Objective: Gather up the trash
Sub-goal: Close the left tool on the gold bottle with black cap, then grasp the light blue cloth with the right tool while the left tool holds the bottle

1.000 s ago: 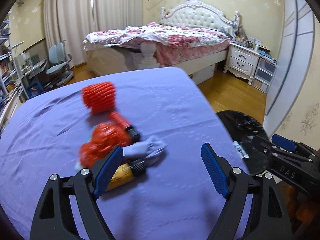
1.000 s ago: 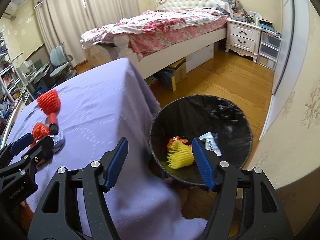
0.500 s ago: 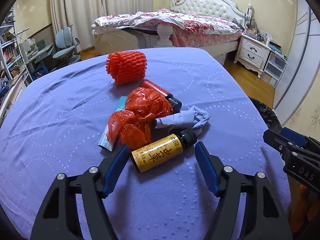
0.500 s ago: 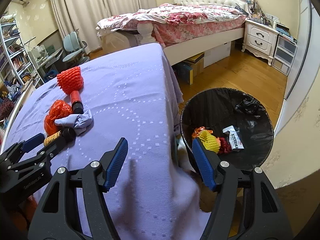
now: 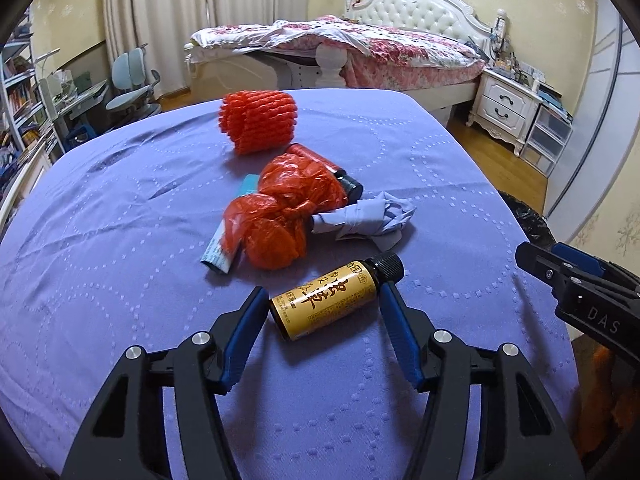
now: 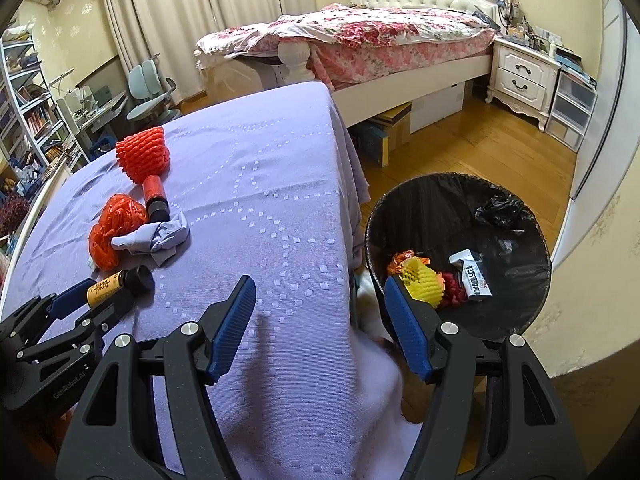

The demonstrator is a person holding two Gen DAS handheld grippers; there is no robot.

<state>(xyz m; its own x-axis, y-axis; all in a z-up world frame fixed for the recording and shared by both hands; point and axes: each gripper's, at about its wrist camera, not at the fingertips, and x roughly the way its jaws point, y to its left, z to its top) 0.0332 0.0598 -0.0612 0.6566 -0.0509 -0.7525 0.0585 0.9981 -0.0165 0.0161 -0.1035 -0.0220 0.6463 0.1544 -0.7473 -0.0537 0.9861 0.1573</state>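
Left gripper (image 5: 323,305) jaws apart, straddling the amber bottle (image 5: 334,302) lying on the purple tablecloth (image 5: 120,240) — not yet clamped. Probably rigid glass with a slick label, liable to roll; grip mid-body, not the cap. Right gripper (image 6: 320,320) open, empty, between table edge and trash bin (image 6: 532,300).
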